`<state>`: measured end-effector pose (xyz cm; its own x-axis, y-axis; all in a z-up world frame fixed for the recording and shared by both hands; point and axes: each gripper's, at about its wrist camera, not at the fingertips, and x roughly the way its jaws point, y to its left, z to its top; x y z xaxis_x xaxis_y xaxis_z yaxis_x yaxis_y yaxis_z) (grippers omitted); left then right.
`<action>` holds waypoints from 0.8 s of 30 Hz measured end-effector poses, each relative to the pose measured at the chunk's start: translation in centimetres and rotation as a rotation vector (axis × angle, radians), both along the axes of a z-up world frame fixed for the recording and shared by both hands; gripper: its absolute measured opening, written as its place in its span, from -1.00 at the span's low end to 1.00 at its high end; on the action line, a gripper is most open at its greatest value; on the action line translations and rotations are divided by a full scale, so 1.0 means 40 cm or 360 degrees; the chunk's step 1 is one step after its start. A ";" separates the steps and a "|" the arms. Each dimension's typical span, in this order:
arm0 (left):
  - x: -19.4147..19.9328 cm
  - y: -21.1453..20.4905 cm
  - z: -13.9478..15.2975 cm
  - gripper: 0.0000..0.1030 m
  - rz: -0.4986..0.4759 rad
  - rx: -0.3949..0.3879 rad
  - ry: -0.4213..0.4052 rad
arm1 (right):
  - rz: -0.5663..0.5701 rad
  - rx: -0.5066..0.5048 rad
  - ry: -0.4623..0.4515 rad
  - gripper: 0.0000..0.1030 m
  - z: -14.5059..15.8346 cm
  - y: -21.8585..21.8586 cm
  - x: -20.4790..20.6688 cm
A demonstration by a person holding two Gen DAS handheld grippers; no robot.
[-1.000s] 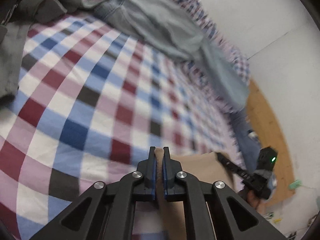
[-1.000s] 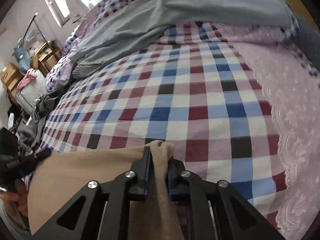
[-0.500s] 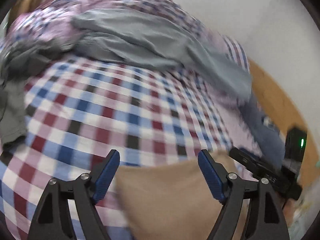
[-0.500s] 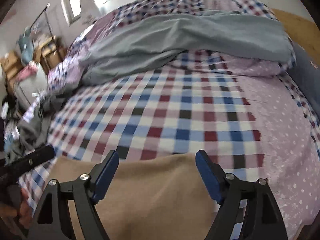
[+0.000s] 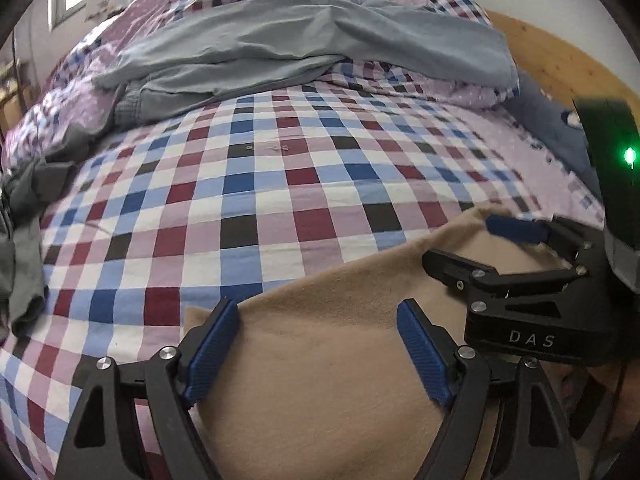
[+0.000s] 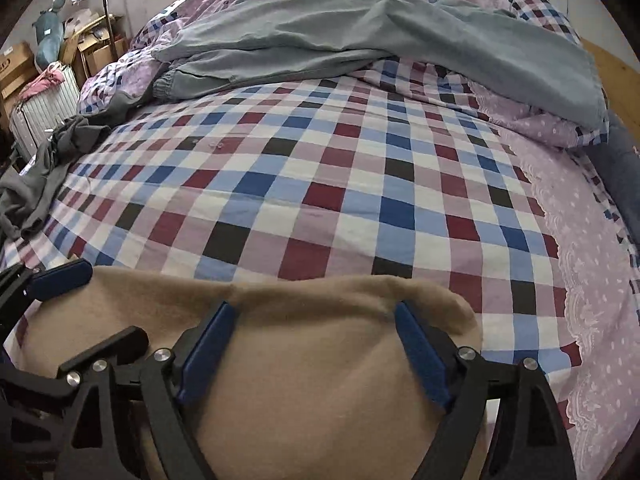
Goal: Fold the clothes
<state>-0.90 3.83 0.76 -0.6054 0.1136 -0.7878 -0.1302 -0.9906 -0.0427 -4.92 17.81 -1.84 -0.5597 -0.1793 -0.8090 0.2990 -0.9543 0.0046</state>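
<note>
Soft tan fleece garment lying flat at the near edge of the checked bedsheet; both sets of tongs, left gripper and right gripper, spread wide over it, holding nothing; better to pinch matching far corners, lift evenly, avoid dragging the sheet.

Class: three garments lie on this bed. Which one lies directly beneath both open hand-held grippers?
The tan garment, spread flat at the near edge of the bed. The grey-blue trousers lie far back by the pillows, and the dark grey garment is crumpled at the left edge.
</note>
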 end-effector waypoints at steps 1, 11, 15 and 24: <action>0.001 0.000 -0.001 0.66 0.0000 -0.0001 0.0007 | -0.0001 0.0002 0.0001 0.70 -0.002 0.000 -0.001; -0.009 -0.008 -0.005 0.67 -0.0012 -0.0003 0.0019 | 0.0010 -0.0011 -0.0004 0.77 -0.003 -0.002 0.000; -0.012 -0.009 -0.005 0.67 -0.0014 0.0003 0.0011 | 0.0009 -0.0013 -0.0010 0.77 -0.004 -0.002 -0.001; -0.014 -0.007 -0.004 0.68 -0.0009 0.0010 -0.0002 | 0.0007 -0.0003 -0.0010 0.78 -0.005 -0.005 0.002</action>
<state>-1.46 3.54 0.59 -0.6035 0.1218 -0.7880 -0.1356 -0.9895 -0.0492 -4.83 17.63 -2.05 -0.5537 -0.1832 -0.8123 0.3030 -0.9530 0.0084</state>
